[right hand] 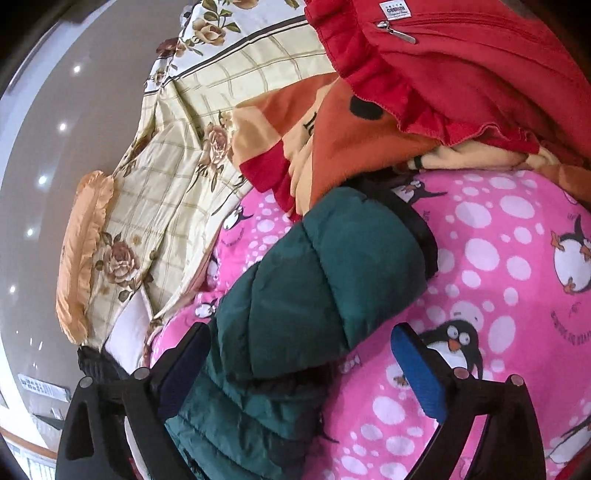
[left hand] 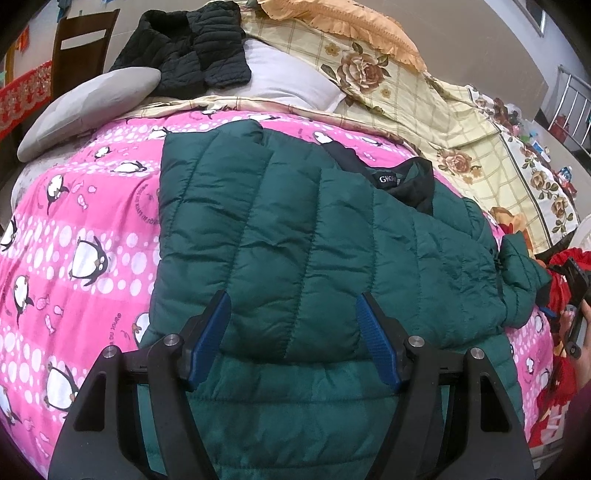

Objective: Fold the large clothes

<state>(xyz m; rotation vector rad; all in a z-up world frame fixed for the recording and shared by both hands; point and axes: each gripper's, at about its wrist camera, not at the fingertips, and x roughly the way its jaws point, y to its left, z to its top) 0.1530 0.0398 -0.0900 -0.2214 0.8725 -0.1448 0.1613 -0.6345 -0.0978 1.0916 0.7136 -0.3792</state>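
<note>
Left wrist view, left to right: one wooden chair [left hand: 83,40]; one grey cushion [left hand: 88,107]; one black quilted jacket [left hand: 184,48] lying on one white pillow [left hand: 291,79]; one pink penguin-print blanket [left hand: 85,229] with small curved lettering too blurred to read. At centre lies one green quilted jacket [left hand: 295,229], partly folded on the pink blanket, its long axis running from the near edge toward the dark collar at upper right; the collar label [left hand: 388,180] reads "GHO", the rest cut off. The left gripper [left hand: 293,339] stands partly open just above the jacket's folded near hem, pads to either side and gripping nothing. One floral checked quilt [left hand: 461,122] and one orange frilled pillow [left hand: 343,22] follow.

Right wrist view: the right gripper [right hand: 299,373] stands wide, one green sleeve [right hand: 314,280] lying loose between its fingers and pointing up-right. One red zipped cushion [right hand: 461,74] carries a small unreadable tag.
</note>
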